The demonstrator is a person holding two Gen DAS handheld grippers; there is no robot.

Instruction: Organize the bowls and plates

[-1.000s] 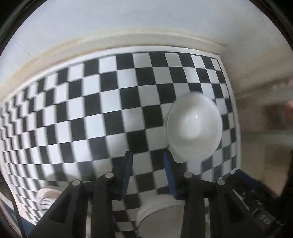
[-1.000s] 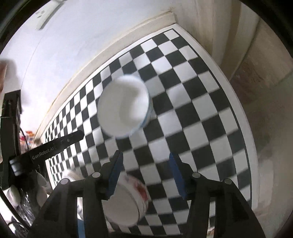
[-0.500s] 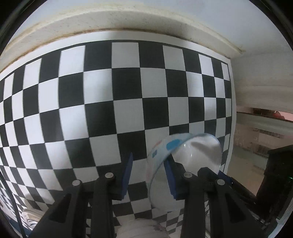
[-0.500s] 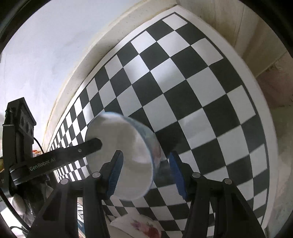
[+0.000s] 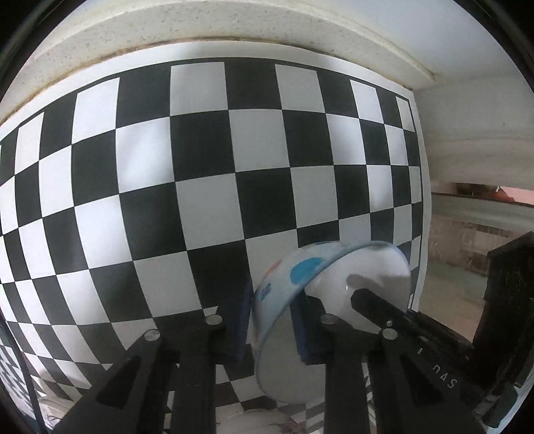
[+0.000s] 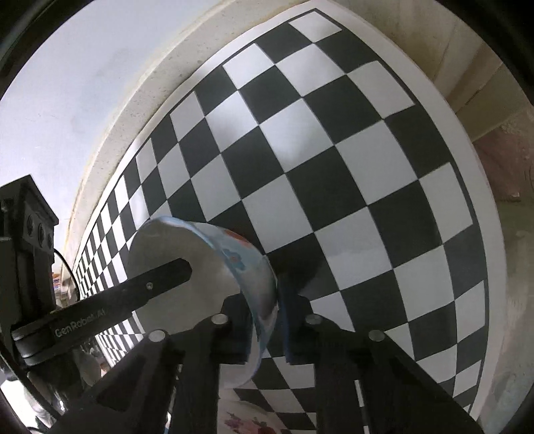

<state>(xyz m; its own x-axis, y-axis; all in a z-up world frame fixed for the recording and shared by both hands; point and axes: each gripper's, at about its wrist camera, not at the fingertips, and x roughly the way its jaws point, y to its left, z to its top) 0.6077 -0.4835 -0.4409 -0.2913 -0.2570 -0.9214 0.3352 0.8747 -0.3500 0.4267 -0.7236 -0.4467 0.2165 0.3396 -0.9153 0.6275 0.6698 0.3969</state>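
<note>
A white bowl with blue and orange patches on its outside (image 5: 333,283) is held between both grippers above the checkered table. My left gripper (image 5: 272,320) is shut on its rim, one finger inside and one outside. My right gripper (image 6: 267,317) is shut on the opposite rim of the same bowl (image 6: 187,267). The bowl is tilted, its opening turned sideways. The left gripper's finger (image 6: 133,290) reaches into the bowl in the right wrist view. A floral bowl (image 6: 253,420) lies below at the bottom edge.
The black-and-white checkered table (image 5: 200,167) runs to a white wall ledge (image 5: 200,30) at the back and ends at its right edge (image 6: 480,187). More white dishes (image 5: 267,420) sit at the lower edge, partly hidden by the fingers.
The bowl has gone from lying on the table to being gripped by both grippers on opposite rims. Both cameras have moved closer to the table, and the bowl has tilted.
</note>
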